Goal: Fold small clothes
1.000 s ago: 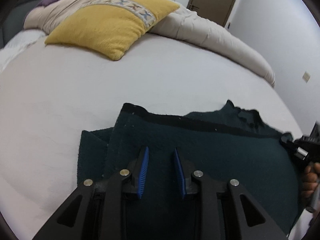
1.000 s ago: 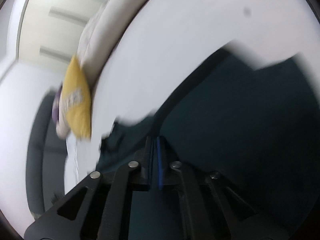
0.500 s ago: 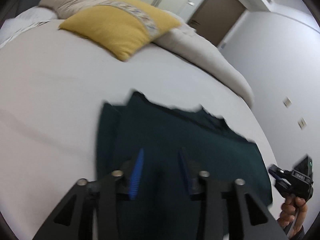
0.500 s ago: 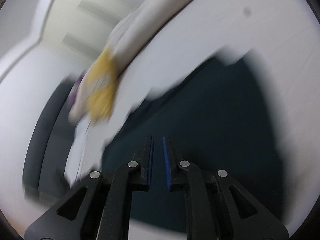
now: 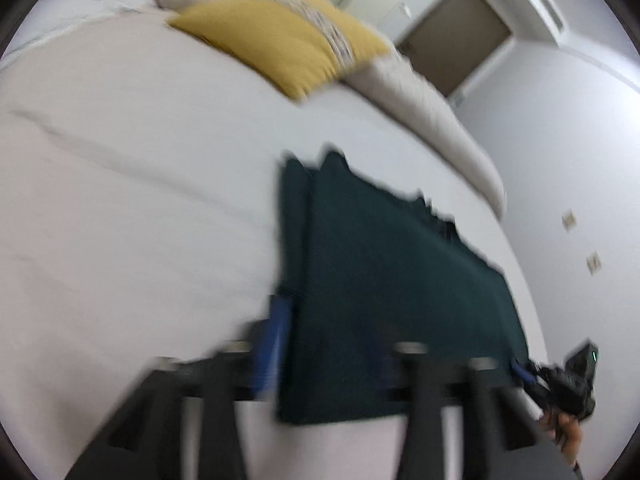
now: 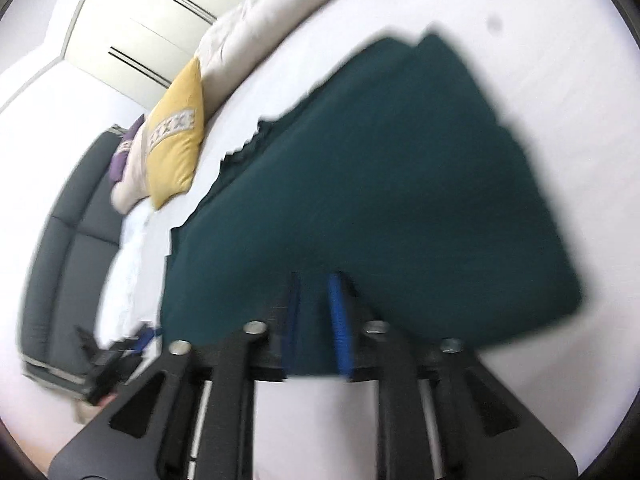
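A dark green folded garment point(image 5: 392, 288) lies flat on the white bed point(image 5: 140, 200); it also shows in the right wrist view point(image 6: 380, 200). My left gripper point(image 5: 328, 344) is open, its jaws wide apart over the garment's near left edge; the left blue pad point(image 5: 274, 340) shows, the right one is blurred. My right gripper point(image 6: 316, 312) is open with a narrow gap, its blue pads point(image 6: 338, 320) over the garment's near edge, holding nothing. The right gripper also shows in the left wrist view point(image 5: 564, 384) at the garment's right corner. The left gripper also shows in the right wrist view point(image 6: 120, 356).
A yellow pillow point(image 5: 288, 40) and a rolled beige duvet point(image 5: 432, 116) lie at the far side of the bed. A dark grey headboard point(image 6: 72, 248) stands at the left in the right wrist view. A brown door point(image 5: 456, 44) and white wall stand beyond.
Both grippers have pulled back toward the garment's near edge and risen. The right gripper, shut a second ago, has opened. The left gripper's jaws have spread wider.
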The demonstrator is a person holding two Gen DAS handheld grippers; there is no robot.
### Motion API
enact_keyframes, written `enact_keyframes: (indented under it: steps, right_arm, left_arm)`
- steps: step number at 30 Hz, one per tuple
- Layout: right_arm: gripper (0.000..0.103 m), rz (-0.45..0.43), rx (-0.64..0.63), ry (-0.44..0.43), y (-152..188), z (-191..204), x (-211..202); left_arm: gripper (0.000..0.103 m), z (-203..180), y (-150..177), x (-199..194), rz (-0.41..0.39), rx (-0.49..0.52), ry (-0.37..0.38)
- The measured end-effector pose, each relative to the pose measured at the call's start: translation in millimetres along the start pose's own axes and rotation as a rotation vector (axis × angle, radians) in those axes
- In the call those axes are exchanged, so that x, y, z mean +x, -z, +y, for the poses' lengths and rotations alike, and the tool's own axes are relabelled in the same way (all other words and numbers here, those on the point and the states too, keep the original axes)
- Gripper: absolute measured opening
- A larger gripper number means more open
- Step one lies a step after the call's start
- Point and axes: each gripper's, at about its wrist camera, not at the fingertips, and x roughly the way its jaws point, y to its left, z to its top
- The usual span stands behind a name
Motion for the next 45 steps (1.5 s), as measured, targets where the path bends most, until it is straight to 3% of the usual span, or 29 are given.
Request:
enact_keyframes:
  steps: [1, 2, 6, 13, 16, 18, 25, 30, 32, 33, 34, 40, 45]
  right_arm:
    - [0.043, -0.020, -0.030, 0.006, 1.4, 7.5, -9.1]
    - [0.046, -0.031, -0.050, -0.003, 1.1, 14.9, -11.7]
    - [0.047, -0.004, -0.090, -0.113, 12.4, 58.3, -5.6]
    - [0.047, 0.115, -0.044, -0.275, 13.3, 87.7, 35.2]
    - [0.047, 0.148, -0.023, -0.322, 12.1, 95.0, 50.7]
    - [0.047, 0.173, -0.017, -0.340, 11.2, 102.0, 62.7]
    - [0.047, 0.269, -0.058, -0.345, 6.4, 143.0, 113.4]
    - [0.047, 0.331, -0.062, -0.300, 2.8, 165.3, 165.1]
    - [0.036, 0.370, -0.072, -0.229, 6.6, 162.6, 183.8]
    - [0.027, 0.374, -0.071, -0.217, 8.8, 157.9, 194.2]
    - [0.024, 0.370, -0.051, -0.228, 8.5, 153.2, 197.5]
    - [0.029, 0.336, 0.036, -0.321, -3.5, 131.6, 182.2]
    - [0.031, 0.239, 0.146, -0.391, -34.5, 83.2, 142.2]
  left_arm:
    - [0.069, 5.4, -2.2, -6.8, -0.025, -0.022, -0.002]
    - [0.069, 10.3, -3.9, -6.2, -0.017, -0.041, 0.008]
    - [0.069, 27.0, -6.2, 24.3, 0.108, -0.157, 0.115]
    - [0.068, 27.5, -22.4, 63.8, 0.221, -0.213, 0.179]
    - [0.052, 24.7, -22.4, 69.7, 0.249, -0.212, 0.174]
    - [0.027, 30.2, -20.7, 73.8, 0.270, -0.247, 0.188]
    - [0.021, 35.4, -22.8, 71.0, 0.267, -0.290, 0.255]
    - [0.020, 25.3, -27.3, 67.0, 0.248, -0.224, 0.231]
    - [0.020, 21.8, -27.9, 66.6, 0.249, -0.192, 0.203]
    - [0.019, 20.3, -27.7, 66.3, 0.252, -0.179, 0.188]
    - [0.019, 16.9, -28.0, 65.3, 0.252, -0.158, 0.170]
    - [0.018, -25.1, -38.6, 50.9, 0.229, -0.060, 0.161]
    - [0.017, -103.7, -41.7, 53.0, 0.225, 0.061, 0.187]
